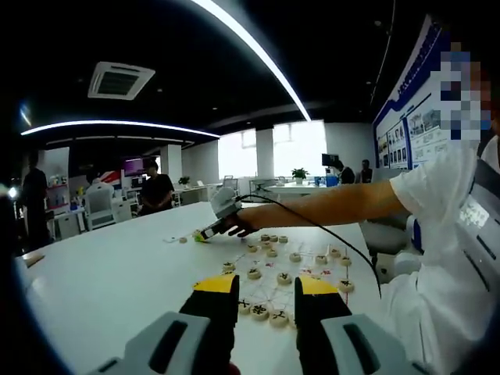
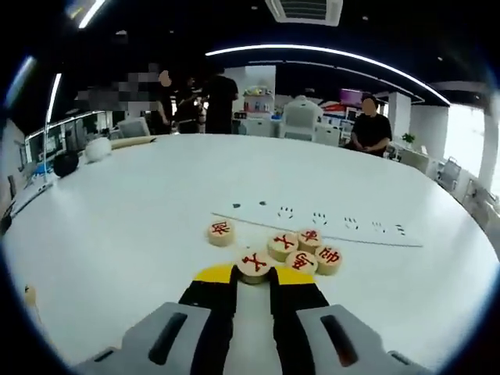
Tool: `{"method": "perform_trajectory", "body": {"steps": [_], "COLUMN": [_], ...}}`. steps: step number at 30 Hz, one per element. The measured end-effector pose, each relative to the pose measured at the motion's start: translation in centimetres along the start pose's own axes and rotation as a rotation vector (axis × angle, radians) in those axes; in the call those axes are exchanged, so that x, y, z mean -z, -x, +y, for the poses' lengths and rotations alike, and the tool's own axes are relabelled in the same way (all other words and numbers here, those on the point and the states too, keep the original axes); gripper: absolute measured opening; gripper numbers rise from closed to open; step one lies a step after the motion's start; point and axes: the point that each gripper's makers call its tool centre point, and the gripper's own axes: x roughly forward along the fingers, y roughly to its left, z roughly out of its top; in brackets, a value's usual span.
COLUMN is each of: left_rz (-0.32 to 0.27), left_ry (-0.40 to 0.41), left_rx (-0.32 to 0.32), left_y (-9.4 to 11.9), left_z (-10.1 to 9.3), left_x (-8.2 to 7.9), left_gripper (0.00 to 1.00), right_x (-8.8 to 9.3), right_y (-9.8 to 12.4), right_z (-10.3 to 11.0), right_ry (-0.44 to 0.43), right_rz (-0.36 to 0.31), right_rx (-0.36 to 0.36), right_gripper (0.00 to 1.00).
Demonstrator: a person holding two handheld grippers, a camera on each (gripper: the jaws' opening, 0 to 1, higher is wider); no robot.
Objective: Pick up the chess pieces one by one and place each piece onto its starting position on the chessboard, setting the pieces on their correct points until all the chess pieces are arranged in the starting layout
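Observation:
My left gripper (image 1: pixel 266 291) hangs open above the near edge of the chessboard (image 1: pixel 301 271), a white sheet with red lines. Round wooden chess pieces (image 1: pixel 283 277) stand on its points, and black-marked pieces (image 1: pixel 260 311) lie just beyond my jaws. A person's arm reaches across the board holding my right gripper (image 1: pixel 206 233) at a loose cluster on the far table. In the right gripper view, my right gripper (image 2: pixel 254 275) is closed around a red-marked piece (image 2: pixel 254 262) resting on the table. Several more red-marked pieces (image 2: pixel 310 250) lie just beyond it, and one piece (image 2: pixel 221 231) lies to the left.
The big white table (image 2: pixel 117 234) spreads wide on all sides. A pale strip with small black marks (image 2: pixel 328 222) lies behind the cluster. A seated person in black (image 2: pixel 367 129) and standing people (image 2: pixel 211 94) are at the far edge. A cable (image 1: pixel 328 234) trails over the board.

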Motion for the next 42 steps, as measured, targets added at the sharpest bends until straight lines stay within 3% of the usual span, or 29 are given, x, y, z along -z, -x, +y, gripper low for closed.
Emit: {"method": "perform_trajectory", "body": {"steps": [3,9,14,17,22,25,28,32,37,42], "left_rz": [-0.003,-0.002,-0.001,0.001,-0.002,0.001,0.002,0.006,0.002,0.001], "left_ry": [0.005,0.003,-0.005,-0.002,-0.004,-0.007,-0.007,-0.015,-0.009,-0.013], "left_rx": [-0.005,-0.002,0.005,0.003,0.000,0.002,0.000,0.008,-0.005,-0.002], "left_y": [0.1,0.0,-0.2,-0.1,-0.1,-0.1,-0.3,-0.3,-0.3,-0.3], "left_z": [0.3,0.1,-0.3,-0.4,-0.3,-0.2,-0.3,-0.6,-0.3,-0.5], "left_x": [0.0,-0.1,-0.3,-0.3,-0.4,-0.5,-0.5,-0.5,-0.6,-0.7], "left_gripper": [0.30,0.30,0.30,0.30,0.30,0.30,0.30,0.30,0.30,0.30], "right_x": [-0.2,-1.5,-1.9,-1.0,0.0,0.2,1.4,4.9,7.7,11.0], "right_y": [0.7,4.8,9.8,13.6,18.4,21.1,23.7,26.2,28.0,29.2], "right_z": [0.9,2.8,4.4,5.5,5.2,4.4,3.9,3.7,3.7,4.0], "right_ry": [0.054,0.106,0.108,0.122,0.130,0.208,0.208,0.123,0.097,0.115], "right_rz": [0.018,-0.007,-0.049,-0.065,-0.099,-0.142,-0.154,-0.111,-0.076,0.006], "right_rx": [-0.030,-0.101,-0.153,-0.182,-0.206,-0.170,-0.148,-0.154,-0.153,-0.167], "right_gripper": [0.18,0.18,0.18,0.18,0.18,0.18,0.18,0.18,0.18,0.18]}}
